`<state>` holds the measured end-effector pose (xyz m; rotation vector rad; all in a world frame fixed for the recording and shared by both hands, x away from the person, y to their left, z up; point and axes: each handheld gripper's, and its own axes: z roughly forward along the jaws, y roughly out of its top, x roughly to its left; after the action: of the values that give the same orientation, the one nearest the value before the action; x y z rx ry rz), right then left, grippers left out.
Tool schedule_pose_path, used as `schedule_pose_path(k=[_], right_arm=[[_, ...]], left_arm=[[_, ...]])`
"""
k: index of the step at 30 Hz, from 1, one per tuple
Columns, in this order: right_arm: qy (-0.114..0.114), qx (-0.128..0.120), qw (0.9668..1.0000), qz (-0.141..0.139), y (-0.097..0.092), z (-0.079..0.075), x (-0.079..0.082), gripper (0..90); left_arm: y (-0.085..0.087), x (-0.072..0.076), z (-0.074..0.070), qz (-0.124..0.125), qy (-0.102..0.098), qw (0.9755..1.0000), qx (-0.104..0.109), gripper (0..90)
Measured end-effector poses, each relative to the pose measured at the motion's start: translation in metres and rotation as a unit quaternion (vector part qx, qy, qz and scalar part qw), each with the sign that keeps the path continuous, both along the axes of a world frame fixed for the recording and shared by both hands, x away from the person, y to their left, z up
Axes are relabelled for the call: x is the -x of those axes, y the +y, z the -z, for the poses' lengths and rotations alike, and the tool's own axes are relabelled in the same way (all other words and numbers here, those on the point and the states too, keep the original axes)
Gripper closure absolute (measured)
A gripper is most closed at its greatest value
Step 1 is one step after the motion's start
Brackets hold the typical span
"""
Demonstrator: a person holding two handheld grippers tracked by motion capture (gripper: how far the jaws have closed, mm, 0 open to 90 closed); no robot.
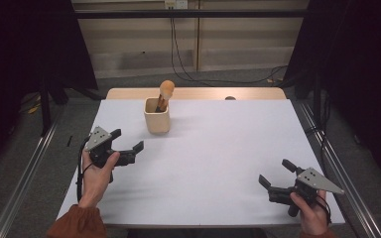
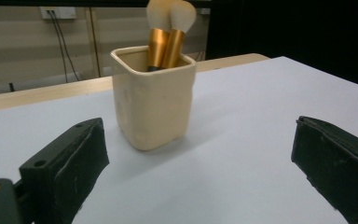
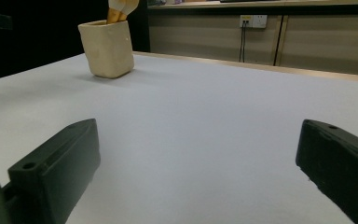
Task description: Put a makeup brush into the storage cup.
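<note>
Dim, soft light falls evenly on the white table (image 1: 218, 148), the surroundings sink into black at both sides, the cup (image 2: 153, 105) casts a faint shadow, and the near jaws blur in both gripper views

Matt cream cup (image 2: 152, 102), glossy gold-metal brushes (image 2: 165, 46)

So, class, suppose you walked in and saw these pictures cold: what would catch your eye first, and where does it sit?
The cream holder stands out first, upright toward the far left of the white table, with two gold-handled makeup brushes standing in it, bristles up. Next come the two black grippers at the near corners: the left gripper, jaws wide apart, nearest the holder, and the right gripper, also open, farther off.
</note>
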<state>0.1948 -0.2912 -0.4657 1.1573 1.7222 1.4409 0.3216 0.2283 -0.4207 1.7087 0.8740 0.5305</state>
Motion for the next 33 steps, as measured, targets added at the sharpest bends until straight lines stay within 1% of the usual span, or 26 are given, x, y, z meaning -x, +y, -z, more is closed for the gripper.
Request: schedule_pose_path(k=[1, 3, 4, 5, 7, 8, 9, 10, 12, 14, 17, 19, 21, 22, 23, 24, 25, 26, 27, 30, 33], right_arm=[[0.0, -0.001, 1.0, 0.0, 0.0, 0.0, 0.0, 0.0], [0.0, 0.0, 1.0, 0.0, 0.0, 0.0, 0.0, 0.0], [0.0, 0.0, 1.0, -0.001, 0.0, 0.0, 0.0, 0.0], [0.0, 0.0, 1.0, -0.001, 0.0, 0.0, 0.0, 0.0], [0.0, 0.0, 1.0, -0.001, 0.0, 0.0, 0.0, 0.0], [0.0, 0.0, 1.0, -0.001, 0.0, 0.0, 0.0, 0.0], [0.0, 0.0, 1.0, -0.001, 0.0, 0.0, 0.0, 0.0], [0.001, -0.001, 1.0, 0.0, 0.0, 0.0, 0.0, 0.0], [0.001, 0.0, 1.0, 0.0, 0.001, 0.0, 0.0, 0.0], [0.001, 0.002, 1.0, -0.001, 0.001, 0.0, 0.0, 0.0], [0.0, 0.001, 1.0, -0.001, 0.001, 0.0, 0.0, 0.0], [0.0, 0.002, 1.0, -0.002, 0.0, 0.0, 0.0, 0.0], [0.0, 0.001, 1.0, -0.002, 0.001, 0.0, 0.0, 0.0], [0.0, 0.001, 1.0, -0.002, 0.001, 0.0, 0.001, 0.0], [0.0, 0.001, 1.0, -0.003, 0.001, 0.0, 0.001, 0.0], [-0.001, 0.002, 1.0, -0.003, 0.001, 0.0, 0.001, 0.0], [0.0, 0.002, 1.0, -0.003, 0.001, 0.0, 0.001, 0.0], [0.0, 0.0, 1.0, -0.002, 0.001, 0.0, 0.001, 0.0], [0.0, 0.001, 1.0, -0.003, 0.001, 0.0, 0.0, 0.0], [0.0, 0.002, 1.0, -0.002, 0.001, 0.0, 0.0, 0.0], [0.0, 0.001, 1.0, 0.0, 0.001, 0.0, 0.0, 0.0]], left_arm=[[0.0, 0.003, 0.0, 0.001, 0.0, 1.0, -0.004, 3.3], [0.001, 0.007, 0.001, 0.005, -0.004, 1.0, -0.004, 3.3], [0.001, 0.009, 0.002, 0.001, -0.009, 0.9999, -0.011, 3.8], [0.001, 0.011, 0.003, -0.002, -0.009, 0.9998, -0.018, 3.7], [0.003, 0.014, 0.005, -0.004, -0.003, 0.9998, -0.022, 3.4], [0.003, 0.016, 0.007, -0.005, -0.005, 0.9997, -0.023, 3.7], [0.004, 0.018, 0.008, -0.013, -0.007, 0.9996, -0.024, 3.8], [0.004, 0.02, 0.009, -0.017, -0.007, 0.9996, -0.022, 3.9], [0.004, 0.025, 0.01, -0.015, -0.011, 0.9996, -0.019, 4.4], [0.005, 0.028, 0.01, -0.011, -0.006, 0.9999, -0.012, 4.2], [0.006, 0.035, 0.011, -0.009, -0.005, 0.9999, -0.007, 4.1], [0.008, 0.039, 0.011, -0.006, -0.005, 1.0, 0.002, 4.0], [0.008, 0.044, 0.012, -0.01, 0.0, 1.0, -0.001, 4.0], [0.008, 0.047, 0.012, -0.012, 0.005, 0.9999, 0.002, 3.6], [0.009, 0.05, 0.012, -0.017, 0.007, 0.9998, 0.003, 3.4], [0.01, 0.053, 0.012, -0.02, 0.0, 0.9998, -0.002, 3.4], [0.01, 0.055, 0.012, -0.017, -0.005, 0.9998, -0.005, 3.3], [0.011, 0.057, 0.012, -0.011, -0.004, 0.9999, -0.003, 3.3], [0.012, 0.059, 0.013, -0.011, -0.002, 0.9999, -0.003, 3.3], [0.013, 0.063, 0.017, -0.001, -0.003, 0.9999, -0.013, 3.3], [0.016, 0.067, 0.023, 0.002, -0.005, 0.9999, -0.011, 3.3]])
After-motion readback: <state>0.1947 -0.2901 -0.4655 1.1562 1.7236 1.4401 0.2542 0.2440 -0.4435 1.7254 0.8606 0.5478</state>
